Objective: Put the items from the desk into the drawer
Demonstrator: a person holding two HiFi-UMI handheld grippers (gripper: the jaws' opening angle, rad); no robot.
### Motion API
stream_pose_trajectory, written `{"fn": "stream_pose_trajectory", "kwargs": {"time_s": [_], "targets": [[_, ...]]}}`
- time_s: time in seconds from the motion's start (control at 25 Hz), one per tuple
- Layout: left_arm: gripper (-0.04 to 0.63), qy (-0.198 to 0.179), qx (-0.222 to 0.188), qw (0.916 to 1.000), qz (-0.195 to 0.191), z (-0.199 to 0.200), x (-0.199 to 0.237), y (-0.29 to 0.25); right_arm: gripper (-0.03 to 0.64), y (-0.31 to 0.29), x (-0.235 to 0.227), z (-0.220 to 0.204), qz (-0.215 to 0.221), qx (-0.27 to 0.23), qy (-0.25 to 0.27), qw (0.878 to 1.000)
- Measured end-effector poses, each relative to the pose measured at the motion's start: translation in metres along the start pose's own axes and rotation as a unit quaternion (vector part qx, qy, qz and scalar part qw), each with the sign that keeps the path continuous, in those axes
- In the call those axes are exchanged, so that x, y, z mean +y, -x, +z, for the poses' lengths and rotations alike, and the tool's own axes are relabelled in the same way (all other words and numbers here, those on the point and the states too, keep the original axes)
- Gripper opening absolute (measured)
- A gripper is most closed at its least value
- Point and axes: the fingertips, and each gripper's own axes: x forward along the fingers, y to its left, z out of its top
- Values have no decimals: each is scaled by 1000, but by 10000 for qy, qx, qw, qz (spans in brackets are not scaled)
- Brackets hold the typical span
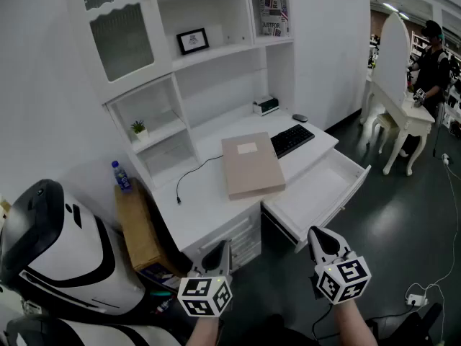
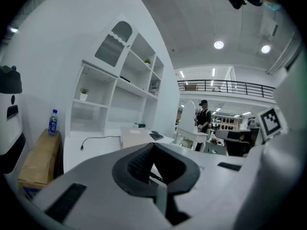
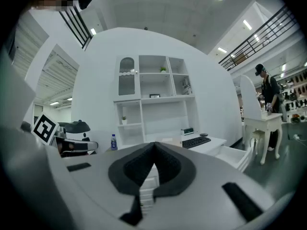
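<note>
A flat beige box [image 1: 250, 166] lies in the middle of the white desk [image 1: 205, 207]. Right of it lie a black keyboard [image 1: 292, 140] and a dark mouse [image 1: 300, 118]; a small device [image 1: 266, 106] stands behind them. A black cable [image 1: 191, 175] trails across the desk's left part. The desk drawer [image 1: 324, 193] is pulled out at the right and looks bare inside. My left gripper [image 1: 220, 254] and right gripper [image 1: 320, 240] hang in front of the desk, well short of it. Both are shut with nothing between the jaws. The keyboard [image 3: 195, 141] and drawer [image 3: 235, 155] also show in the right gripper view.
A cardboard box [image 1: 140, 225] with a water bottle [image 1: 121, 175] on it stands left of the desk. A white and black machine [image 1: 57, 244] fills the lower left. The hutch holds a small plant [image 1: 137, 127] and a picture frame [image 1: 192, 40]. A person [image 1: 432, 71] stands at a white table far right.
</note>
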Motion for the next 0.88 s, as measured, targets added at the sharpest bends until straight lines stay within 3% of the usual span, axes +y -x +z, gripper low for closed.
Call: {"fn": "stream_pose_trajectory", "kwargs": {"time_s": [0.64, 0.88], "targets": [[15, 11, 7, 9997, 240, -3, -2, -13, 6, -12, -14, -6, 77, 81, -79, 9999], [17, 7, -15, 9997, 240, 1, -7, -25, 89, -19, -21, -2, 259, 60, -72, 9996]]}}
